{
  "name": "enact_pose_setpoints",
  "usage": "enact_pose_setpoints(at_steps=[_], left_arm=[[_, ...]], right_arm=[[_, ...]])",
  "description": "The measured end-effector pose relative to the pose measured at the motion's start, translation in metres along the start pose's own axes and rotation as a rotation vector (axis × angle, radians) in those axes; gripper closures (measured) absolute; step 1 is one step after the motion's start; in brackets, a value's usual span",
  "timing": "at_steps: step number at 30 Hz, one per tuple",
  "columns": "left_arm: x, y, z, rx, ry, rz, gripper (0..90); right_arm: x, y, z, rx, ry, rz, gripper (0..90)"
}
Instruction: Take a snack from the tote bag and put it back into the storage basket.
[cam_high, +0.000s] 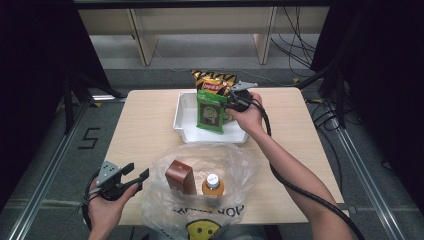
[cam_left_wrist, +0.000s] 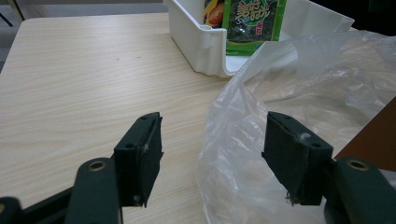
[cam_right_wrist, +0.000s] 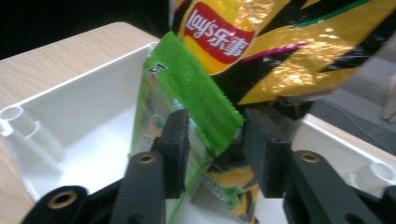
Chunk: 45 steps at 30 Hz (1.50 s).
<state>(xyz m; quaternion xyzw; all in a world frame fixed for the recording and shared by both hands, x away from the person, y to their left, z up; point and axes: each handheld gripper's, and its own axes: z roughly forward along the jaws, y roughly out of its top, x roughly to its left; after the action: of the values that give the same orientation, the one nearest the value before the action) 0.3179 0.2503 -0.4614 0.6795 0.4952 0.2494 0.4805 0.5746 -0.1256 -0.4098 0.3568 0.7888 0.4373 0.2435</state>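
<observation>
Jaws of the right gripper straddled the green foil snack packet, not yet clamped, to lift it from the white plastic tray; the left gripper waited open beside the clear plastic bag.

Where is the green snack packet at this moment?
In the high view the green snack packet stands in the white tray at the table's far middle, just in front of the yellow chip bag, with the right gripper at its right edge.

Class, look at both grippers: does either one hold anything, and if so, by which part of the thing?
The right gripper has its jaws around the top corner of the green snack packet in the white bin, but a full clamp cannot be told. The left gripper is open and holds nothing.
</observation>
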Motion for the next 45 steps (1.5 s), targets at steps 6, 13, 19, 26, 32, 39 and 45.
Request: enact_pose_setpoints(at_steps=[6,13,19,26,32,39,45], left_arm=[[-0.001,0.0,-0.001,0.003,0.007,0.004,36.7],[0.001,0.0,-0.001,-0.003,0.006,0.0,36.8],[0.0,0.001,-0.001,-0.007,0.007,-0.002,36.8],[0.001,0.001,-0.003,-0.004,0.009,0.0,36.8],[0.001,0.001,-0.002,-0.007,0.007,0.0,36.8],[0.001,0.001,-0.002,-0.008,0.007,-0.001,36.8],[0.001,0.001,-0.003,-0.008,0.007,0.0,36.8]], right_arm=[[0.0,-0.007,-0.013,-0.017,-0.036,0.035,57.6],[0.003,-0.013,-0.021,0.009,0.04,0.065,83.5],[0.009,-0.012,-0.015,0.047,0.085,0.064,89.3],[0.009,-0.012,-0.003,0.076,0.071,0.073,89.1],[0.003,-0.009,0.001,0.072,0.054,0.053,89.0],[-0.001,-0.007,0.005,0.078,0.032,0.051,88.1],[0.0,-0.006,0.004,0.065,0.033,0.063,85.1]])
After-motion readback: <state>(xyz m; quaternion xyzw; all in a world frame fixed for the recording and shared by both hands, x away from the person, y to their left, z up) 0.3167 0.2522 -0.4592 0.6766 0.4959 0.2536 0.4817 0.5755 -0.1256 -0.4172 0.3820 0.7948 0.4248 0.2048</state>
